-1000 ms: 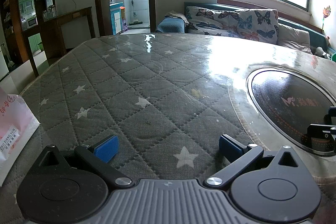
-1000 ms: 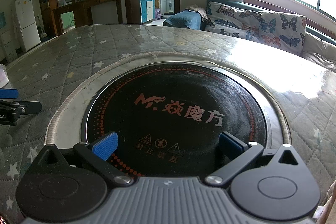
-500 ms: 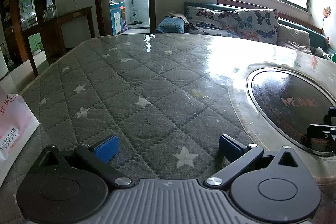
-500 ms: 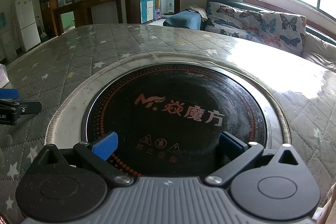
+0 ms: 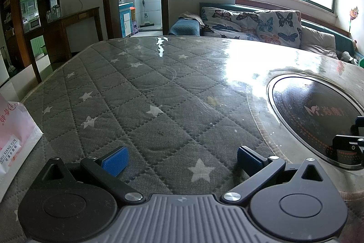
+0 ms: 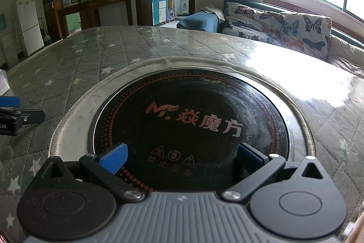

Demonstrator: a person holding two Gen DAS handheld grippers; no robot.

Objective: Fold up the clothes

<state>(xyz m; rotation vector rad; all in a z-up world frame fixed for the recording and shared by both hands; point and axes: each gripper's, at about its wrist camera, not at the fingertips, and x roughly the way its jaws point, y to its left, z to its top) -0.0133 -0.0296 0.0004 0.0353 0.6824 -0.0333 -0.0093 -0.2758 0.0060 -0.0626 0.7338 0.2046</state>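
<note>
No movement since the earlier frames: both views match them, each tool in the same place with the same finger spread. Left tool (image 5: pixel 182 158): fingers spread wide, blue pads (image 5: pixel 115 161) apart with nothing between them, held low and level over the grey star-quilted cover (image 5: pixel 141 106) on the desk (image 5: pixel 227 47). Right tool (image 6: pixel 182 157): likewise spread and empty, held low over the round black hotplate (image 6: pixel 188 115) set into the desk. The tools sit side by side; each shows at the edge of the other's view. A pink and white paper bag (image 5: pixel 16 136) stands at the desk's left edge. A sofa with butterfly cushions (image 5: pixel 261 24) lies beyond the desk under the window. Clothes to fold: none visible in either view, location cannot be told.
</note>
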